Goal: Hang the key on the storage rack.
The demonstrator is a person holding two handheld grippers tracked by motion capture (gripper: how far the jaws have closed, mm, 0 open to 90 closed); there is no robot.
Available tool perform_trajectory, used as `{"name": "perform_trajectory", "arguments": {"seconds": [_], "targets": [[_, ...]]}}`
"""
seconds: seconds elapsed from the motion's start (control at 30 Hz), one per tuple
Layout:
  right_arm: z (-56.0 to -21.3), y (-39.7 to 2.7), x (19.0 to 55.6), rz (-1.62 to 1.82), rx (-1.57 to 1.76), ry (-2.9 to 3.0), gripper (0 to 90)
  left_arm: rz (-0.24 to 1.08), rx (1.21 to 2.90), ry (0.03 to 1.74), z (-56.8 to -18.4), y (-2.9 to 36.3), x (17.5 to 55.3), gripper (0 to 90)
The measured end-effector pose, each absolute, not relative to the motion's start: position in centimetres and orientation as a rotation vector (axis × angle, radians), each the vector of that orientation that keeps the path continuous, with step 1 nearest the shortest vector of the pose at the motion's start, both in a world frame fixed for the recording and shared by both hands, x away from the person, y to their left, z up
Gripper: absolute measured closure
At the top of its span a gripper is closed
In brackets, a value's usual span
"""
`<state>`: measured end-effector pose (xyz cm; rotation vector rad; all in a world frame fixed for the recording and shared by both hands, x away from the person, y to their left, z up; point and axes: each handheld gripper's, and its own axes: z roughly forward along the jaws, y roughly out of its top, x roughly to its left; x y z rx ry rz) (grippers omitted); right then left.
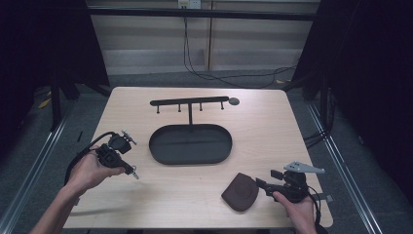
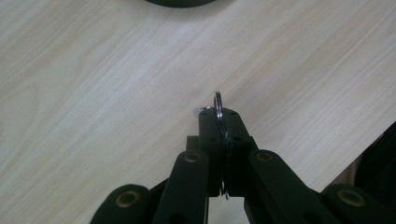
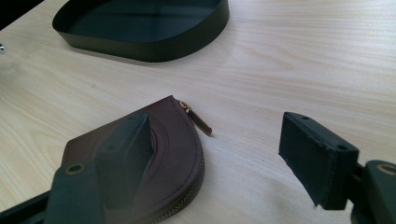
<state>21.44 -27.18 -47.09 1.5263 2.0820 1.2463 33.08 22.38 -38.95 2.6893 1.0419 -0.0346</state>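
The left gripper (image 2: 219, 122) pinches a metal key ring (image 2: 218, 100) above the table's (image 1: 263, 131) left side. The right gripper (image 3: 224, 154) stands spread beside the brown pouch (image 3: 173, 149), near the front edge.

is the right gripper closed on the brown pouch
No, the right gripper has its jaws standing wide apart, one in front of the brown pouch and the other over bare table, neither pressing on it.

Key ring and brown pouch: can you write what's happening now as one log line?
left gripper: shut on key ring, above table | right gripper: open beside pouch | tray: empty
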Motion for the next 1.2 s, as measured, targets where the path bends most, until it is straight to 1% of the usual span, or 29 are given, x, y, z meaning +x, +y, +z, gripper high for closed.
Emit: {"name": "perform_trajectory", "arguments": {"seconds": [0.1,0.2,0.53,0.73,1.2], "targets": [[-47.1,-27.2,21.4,1.245,1.526,2.081,25.3,-0.002,2.696,1.048,-38.6,22.2,32.9,89.1],[-47.1,-27.2,21.4,1.244,1.527,2.08,25.4,-0.005,2.709,1.017,-38.1,22.1,33.0,89.1],[-47.1,-27.2,21.4,1.246,1.527,2.084,25.4,-0.023,2.669,1.01,-36.3,21.9,33.5,89.1],[-47.1,-27.2,21.5,1.243,1.534,2.081,25.4,-0.006,2.69,0.976,-35.4,21.5,33.8,89.1],[-47.1,-27.2,21.4,1.243,1.529,2.081,25.4,0.011,2.698,0.991,-33.8,20.7,34.7,89.2]]}}
